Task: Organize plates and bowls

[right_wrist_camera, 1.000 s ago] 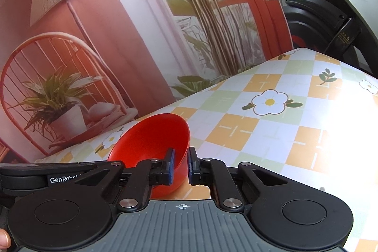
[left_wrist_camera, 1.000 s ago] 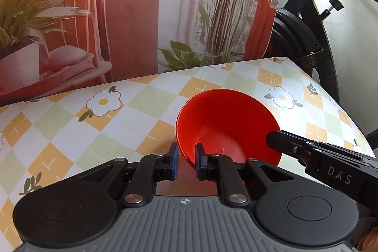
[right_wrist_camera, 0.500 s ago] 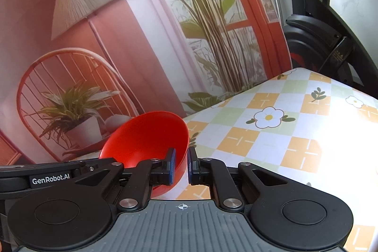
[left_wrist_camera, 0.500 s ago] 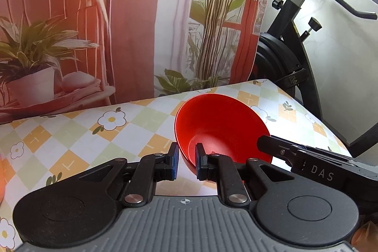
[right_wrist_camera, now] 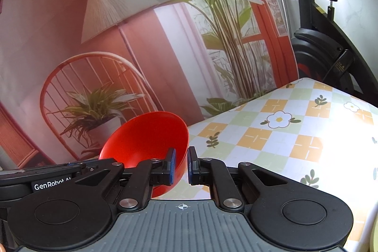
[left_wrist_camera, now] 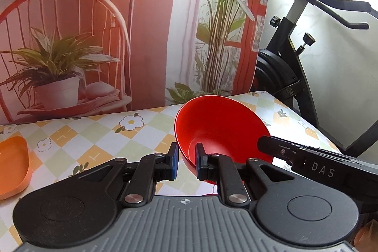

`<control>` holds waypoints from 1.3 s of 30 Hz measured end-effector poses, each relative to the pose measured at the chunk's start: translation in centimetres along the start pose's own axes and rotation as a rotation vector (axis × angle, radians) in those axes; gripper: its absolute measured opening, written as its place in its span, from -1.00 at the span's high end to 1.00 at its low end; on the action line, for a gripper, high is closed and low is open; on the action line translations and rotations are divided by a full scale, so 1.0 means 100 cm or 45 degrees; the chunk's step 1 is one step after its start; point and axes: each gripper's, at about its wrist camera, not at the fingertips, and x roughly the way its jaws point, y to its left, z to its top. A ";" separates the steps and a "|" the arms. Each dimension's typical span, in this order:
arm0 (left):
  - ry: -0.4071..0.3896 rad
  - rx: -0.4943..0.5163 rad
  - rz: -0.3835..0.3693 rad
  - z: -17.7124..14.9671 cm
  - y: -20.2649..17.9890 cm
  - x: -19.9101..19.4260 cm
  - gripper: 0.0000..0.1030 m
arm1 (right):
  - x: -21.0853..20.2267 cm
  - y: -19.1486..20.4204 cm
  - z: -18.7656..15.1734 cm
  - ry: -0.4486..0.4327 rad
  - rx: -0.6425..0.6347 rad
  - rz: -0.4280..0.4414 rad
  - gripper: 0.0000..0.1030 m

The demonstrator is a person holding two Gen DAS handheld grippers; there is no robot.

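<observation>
A red bowl (left_wrist_camera: 219, 131) hangs tilted above the flowered tablecloth (left_wrist_camera: 99, 134), held from two sides. My left gripper (left_wrist_camera: 186, 163) is shut on its near-left rim, with the blue pads (left_wrist_camera: 174, 161) on either side of the wall. In the right wrist view the same red bowl (right_wrist_camera: 146, 136) sits left of centre, and my right gripper (right_wrist_camera: 180, 165) is shut on its right rim. The other gripper's body shows in each view: the right one (left_wrist_camera: 314, 164) and the left one (right_wrist_camera: 54, 181). An orange dish (left_wrist_camera: 13, 169) lies on the table at the far left.
A printed backdrop (left_wrist_camera: 141, 39) with a chair, plant and lamp hangs behind the table's far edge. An exercise bike (left_wrist_camera: 290, 67) stands past the right end of the table. Open tablecloth (right_wrist_camera: 283, 134) stretches to the right.
Both grippers have risen with the red bowl, lifting it clear of the table. The table now looks farther below, and the orange dish has come into the left wrist view.
</observation>
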 end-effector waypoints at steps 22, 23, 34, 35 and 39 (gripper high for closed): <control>0.012 -0.099 -0.060 -0.032 0.018 -0.049 0.70 | -0.047 0.030 -0.026 0.043 -0.050 0.016 0.81; 0.014 -0.099 -0.068 -0.034 0.018 -0.052 0.69 | -0.048 0.029 -0.028 0.048 -0.048 0.014 0.81; 0.075 -0.126 -0.092 -0.057 0.016 -0.051 0.69 | -0.057 0.018 -0.049 0.095 -0.048 0.010 0.81; 0.080 -0.129 -0.096 -0.060 0.015 -0.050 0.69 | -0.057 0.016 -0.051 0.098 -0.041 0.009 0.81; 0.099 -0.123 -0.081 -0.068 0.010 -0.044 0.68 | -0.054 0.009 -0.060 0.120 -0.028 -0.003 0.81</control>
